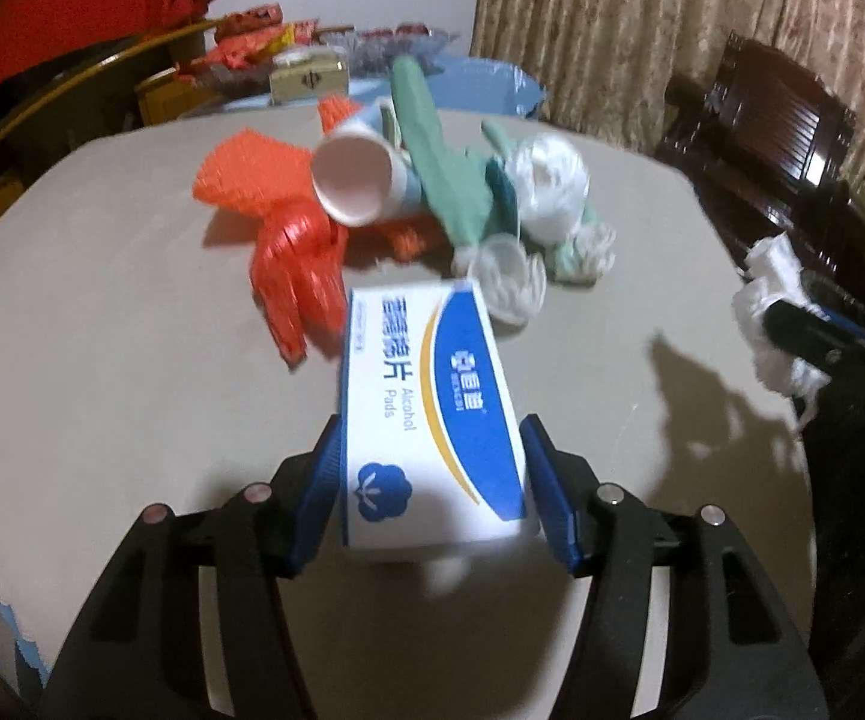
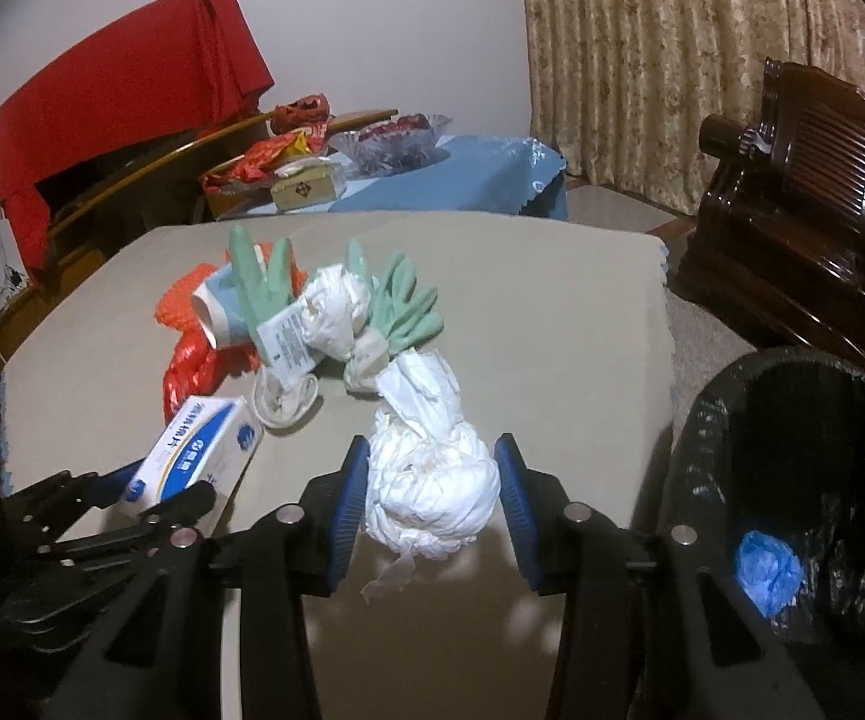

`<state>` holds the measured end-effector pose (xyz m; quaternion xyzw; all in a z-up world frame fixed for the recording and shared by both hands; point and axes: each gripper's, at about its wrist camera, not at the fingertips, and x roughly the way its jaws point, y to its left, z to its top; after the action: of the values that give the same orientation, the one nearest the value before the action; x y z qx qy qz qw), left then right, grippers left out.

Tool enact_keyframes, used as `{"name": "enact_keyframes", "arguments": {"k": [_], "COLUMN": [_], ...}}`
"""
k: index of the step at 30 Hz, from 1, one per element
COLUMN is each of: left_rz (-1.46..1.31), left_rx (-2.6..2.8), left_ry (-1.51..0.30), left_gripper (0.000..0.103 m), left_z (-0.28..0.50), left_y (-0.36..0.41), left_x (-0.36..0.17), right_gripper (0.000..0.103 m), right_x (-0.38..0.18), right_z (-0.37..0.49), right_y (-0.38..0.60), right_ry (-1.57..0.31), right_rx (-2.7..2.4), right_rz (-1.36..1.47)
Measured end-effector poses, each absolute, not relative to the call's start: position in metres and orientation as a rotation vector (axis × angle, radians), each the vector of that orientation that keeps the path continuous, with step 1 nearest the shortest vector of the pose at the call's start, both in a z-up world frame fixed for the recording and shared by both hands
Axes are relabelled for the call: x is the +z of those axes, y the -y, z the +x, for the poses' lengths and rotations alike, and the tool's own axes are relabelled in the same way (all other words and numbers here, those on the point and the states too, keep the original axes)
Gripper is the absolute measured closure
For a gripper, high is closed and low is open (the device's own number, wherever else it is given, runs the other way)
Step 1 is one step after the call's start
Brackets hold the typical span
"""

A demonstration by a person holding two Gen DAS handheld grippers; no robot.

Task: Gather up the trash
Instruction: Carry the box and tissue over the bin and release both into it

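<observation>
Left claw (image 1: 432, 492): we see it pinching the alcohol pads box (image 1: 432, 414), long axis pointing away over the tabletop (image 1: 102, 360) | Right claw (image 2: 432, 504): clamped on the crumpled white tissue (image 2: 432, 492) | Trash bin (image 2: 804, 480): just right of it, nearer our right hand.

Litter pile (image 2: 312, 312) on table (image 2: 552, 300), bin (image 2: 792, 480) at right

Both wrist views look steeply down, close over the shared table (image 1: 102, 360) of trash.

Dim indoor light, hard shadows, fisheye warp
</observation>
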<state>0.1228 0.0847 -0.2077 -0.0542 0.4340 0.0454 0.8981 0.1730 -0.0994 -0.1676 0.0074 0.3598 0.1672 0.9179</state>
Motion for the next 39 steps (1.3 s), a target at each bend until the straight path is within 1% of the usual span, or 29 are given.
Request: {"name": "enact_keyframes", "arguments": {"k": [6,13,25,33,39], "left_rz": [-0.113,-0.130,-0.134,-0.113,-0.099], "left_rx": [0.108,0.095,0.021,-0.065,-0.151], "left_ry": [-0.924,-0.905,-0.750,-0.684,-0.655], "left_gripper": [0.044,0.048,0.048,0.048,0.048], "left_z": [0.135,0.135,0.111,0.113,0.116], "left_y": [-0.087,-0.088,-0.070,-0.034,0.000], "left_x": [-0.218,-0.212,-0.143,-0.107,-0.093], "right_gripper": [0.061,0.061,0.061,0.061,0.061], "right_x": [-0.173,-0.172,-0.131,-0.095,-0.073], "right_z": [0.174,0.173,0.153,0.130,0.111], "right_y": [0.100,0.097,0.113,0.153,0.192], "right_ry": [-0.751,-0.750,-0.659,-0.585,-0.529], "right_rx": [0.339,0.346,0.345,0.277,0.195], "right_rz": [0.016,0.015,0.035,0.059,0.076]}}
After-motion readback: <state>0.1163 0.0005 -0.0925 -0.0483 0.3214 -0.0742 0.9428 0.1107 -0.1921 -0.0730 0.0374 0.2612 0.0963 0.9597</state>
